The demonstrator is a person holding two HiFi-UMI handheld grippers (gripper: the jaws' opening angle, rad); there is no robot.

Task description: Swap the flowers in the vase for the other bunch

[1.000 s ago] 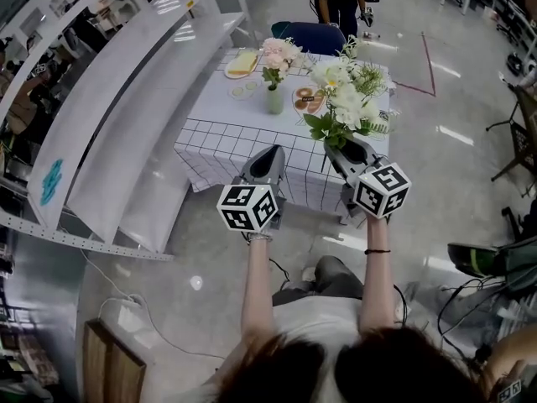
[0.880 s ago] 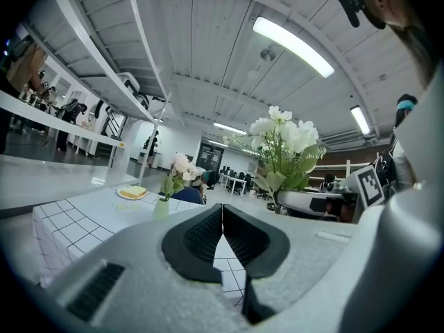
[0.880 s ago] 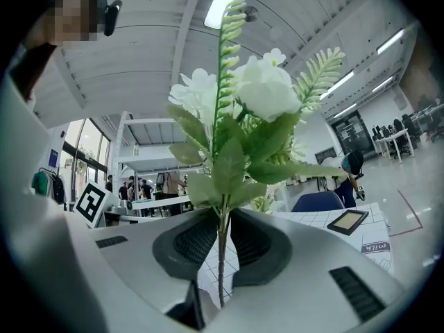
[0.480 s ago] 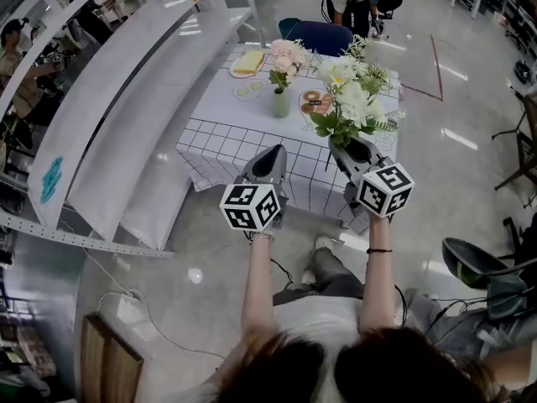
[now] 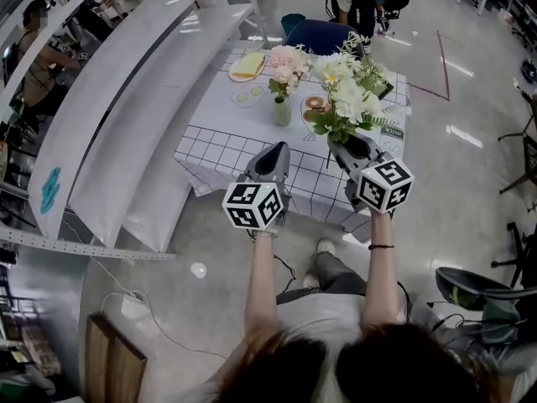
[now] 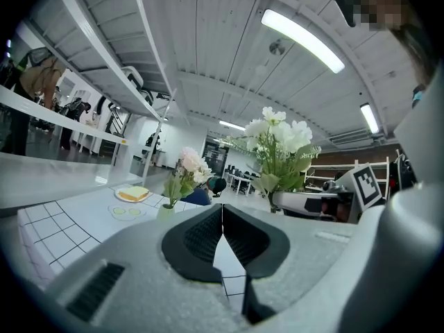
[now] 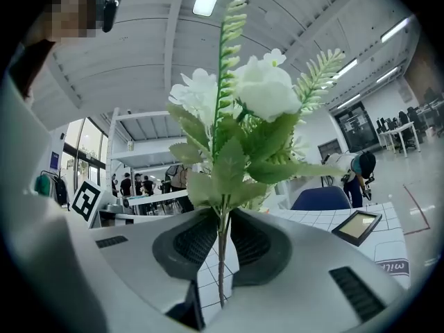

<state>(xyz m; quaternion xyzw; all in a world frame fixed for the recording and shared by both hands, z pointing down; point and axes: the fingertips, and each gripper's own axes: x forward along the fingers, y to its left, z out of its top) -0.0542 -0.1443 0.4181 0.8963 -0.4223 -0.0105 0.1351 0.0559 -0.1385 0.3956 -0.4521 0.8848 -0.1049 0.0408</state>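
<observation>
Vase (image 5: 281, 112) stands on table (image 5: 218, 145), left of bunch (image 5: 346, 99).

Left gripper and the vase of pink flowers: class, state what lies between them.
Only bare checked tablecloth lies between the left gripper and the vase, as the head view shows.

Only the letters "milk" seem readable, on a white object (image 7: 393, 255).

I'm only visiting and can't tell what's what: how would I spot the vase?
Find the table with the checked cloth. The vase stands near its middle, small, pale green, holding pink flowers. Only its flowers are pink; the white bunch nearby is clamped in the right gripper.
</observation>
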